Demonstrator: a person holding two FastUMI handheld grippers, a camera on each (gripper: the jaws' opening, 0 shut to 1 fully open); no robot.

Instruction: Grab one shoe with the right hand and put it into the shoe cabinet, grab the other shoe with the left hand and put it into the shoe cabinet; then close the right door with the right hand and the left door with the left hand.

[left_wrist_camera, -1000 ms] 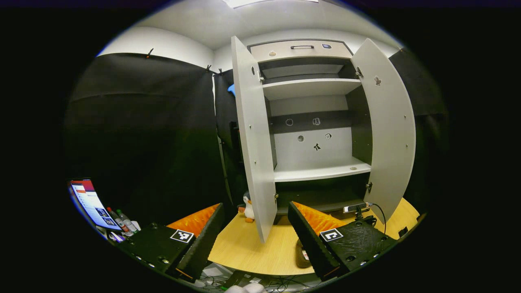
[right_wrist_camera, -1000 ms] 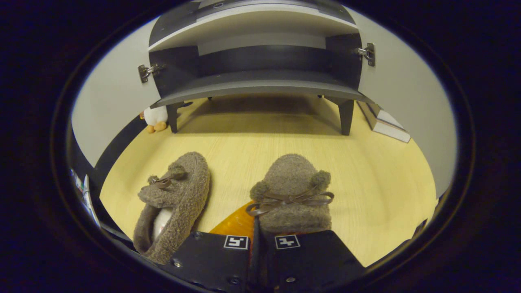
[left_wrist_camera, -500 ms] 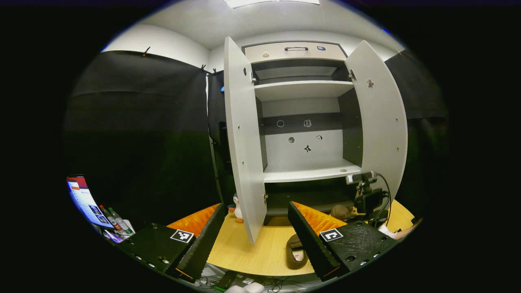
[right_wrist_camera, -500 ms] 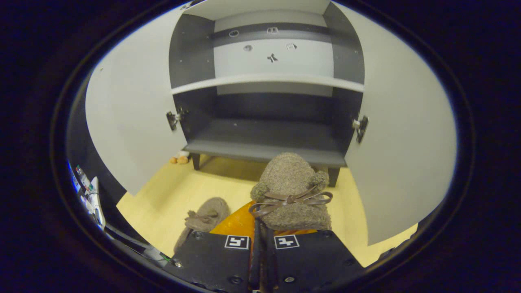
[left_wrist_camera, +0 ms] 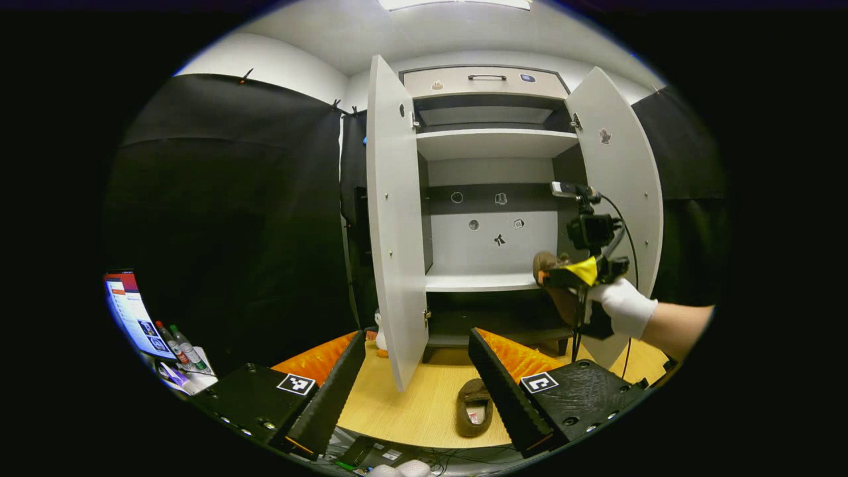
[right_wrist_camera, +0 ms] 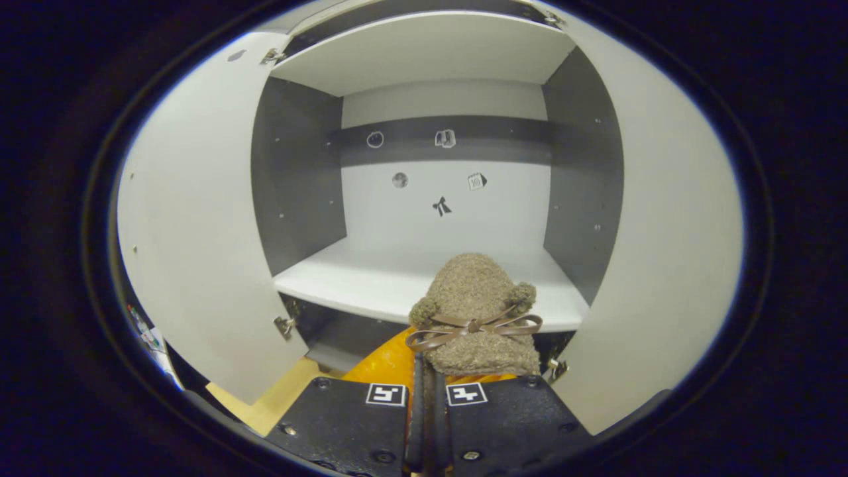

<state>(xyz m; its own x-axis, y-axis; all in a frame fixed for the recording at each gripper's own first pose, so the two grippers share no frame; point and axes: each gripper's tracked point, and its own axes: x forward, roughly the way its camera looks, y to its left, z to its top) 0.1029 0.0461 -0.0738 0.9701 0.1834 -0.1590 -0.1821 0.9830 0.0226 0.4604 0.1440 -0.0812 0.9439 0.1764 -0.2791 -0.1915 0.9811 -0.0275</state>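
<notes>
My right gripper point(right_wrist_camera: 424, 381) is shut on a fuzzy brown slipper point(right_wrist_camera: 476, 317) with a brown bow, held in the air before the white middle shelf point(right_wrist_camera: 397, 281) of the shoe cabinet. In the left gripper view that gripper point(left_wrist_camera: 553, 275), in a white-gloved hand point(left_wrist_camera: 623, 311), carries the slipper point(left_wrist_camera: 544, 262) at shelf height by the open right door point(left_wrist_camera: 619, 199). The other slipper point(left_wrist_camera: 474, 414) lies on the wooden floor point(left_wrist_camera: 404, 404) between my left gripper's point(left_wrist_camera: 421, 391) open fingers, well beyond them. The left door point(left_wrist_camera: 391, 218) stands open too.
A penguin toy point(left_wrist_camera: 380, 334) stands behind the left door's foot. A screen point(left_wrist_camera: 129, 315) and bottles point(left_wrist_camera: 179, 341) sit at the far left. The cabinet's dark bottom shelf point(left_wrist_camera: 464, 324) and upper shelf point(left_wrist_camera: 493, 139) are bare. A drawer point(left_wrist_camera: 483, 81) tops the cabinet.
The right gripper has lifted its slipper from floor level up to the middle shelf's height. The left gripper has hardly moved; the other slipper stays on the floor.
</notes>
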